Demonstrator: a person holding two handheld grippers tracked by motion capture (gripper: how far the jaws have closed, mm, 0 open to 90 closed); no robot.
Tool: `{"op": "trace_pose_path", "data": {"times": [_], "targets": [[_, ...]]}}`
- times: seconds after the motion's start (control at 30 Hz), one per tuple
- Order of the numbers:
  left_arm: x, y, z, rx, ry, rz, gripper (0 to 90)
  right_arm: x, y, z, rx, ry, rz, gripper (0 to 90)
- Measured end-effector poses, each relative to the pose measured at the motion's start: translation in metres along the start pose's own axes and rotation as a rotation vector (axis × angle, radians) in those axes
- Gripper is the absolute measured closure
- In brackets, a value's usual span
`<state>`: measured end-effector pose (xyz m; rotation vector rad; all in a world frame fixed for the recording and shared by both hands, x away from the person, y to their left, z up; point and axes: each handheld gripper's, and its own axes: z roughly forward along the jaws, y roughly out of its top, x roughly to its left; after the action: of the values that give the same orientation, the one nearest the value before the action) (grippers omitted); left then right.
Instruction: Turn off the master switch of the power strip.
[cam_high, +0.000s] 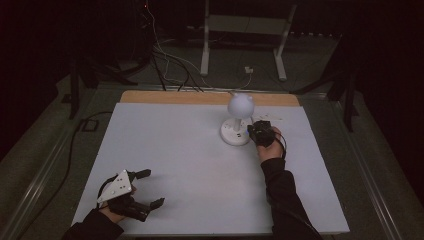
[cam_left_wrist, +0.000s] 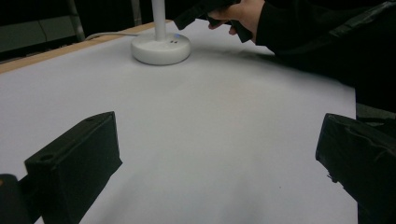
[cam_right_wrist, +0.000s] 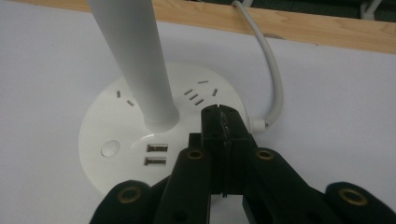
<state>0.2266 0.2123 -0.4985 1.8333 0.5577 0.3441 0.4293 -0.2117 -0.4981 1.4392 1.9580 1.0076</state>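
Jaws on the right gripper (cam_right_wrist: 223, 116) pressed together with nothing between them, tips hovering over the round base of the white desk lamp (cam_high: 235, 131), just beside its stem on the side toward the cord exit. Left gripper (cam_high: 148, 188) spread wide, empty, parked near the table's 7 o'clock corner, well apart from the lamp. Lamp stands toward 1 o'clock on the white table (cam_high: 175, 150); stem upright, long axis vertical, globe head on top. Base carries two USB ports, a round button and socket slots facing the near side. Grey cord (cam_right_wrist: 273, 79) leaves the base toward the far wooden edge, its far end cut off. Right gripper view crops the stem's top. Room beyond the table too dark to read.
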Motion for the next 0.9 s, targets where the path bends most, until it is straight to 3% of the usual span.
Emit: {"op": "trace_pose_path", "data": {"times": [0.53,0.9], "targets": [[0.0,0.0,0.0,0.001,-0.001,0.001,0.4,0.004,-0.007,0.009,-0.01,-0.015,-0.016,89.9],[0.0,0.0,0.001,0.005,-0.001,0.002,0.4,0.008,-0.012,0.01,-0.027,-0.039,-0.074,90.0]]}}
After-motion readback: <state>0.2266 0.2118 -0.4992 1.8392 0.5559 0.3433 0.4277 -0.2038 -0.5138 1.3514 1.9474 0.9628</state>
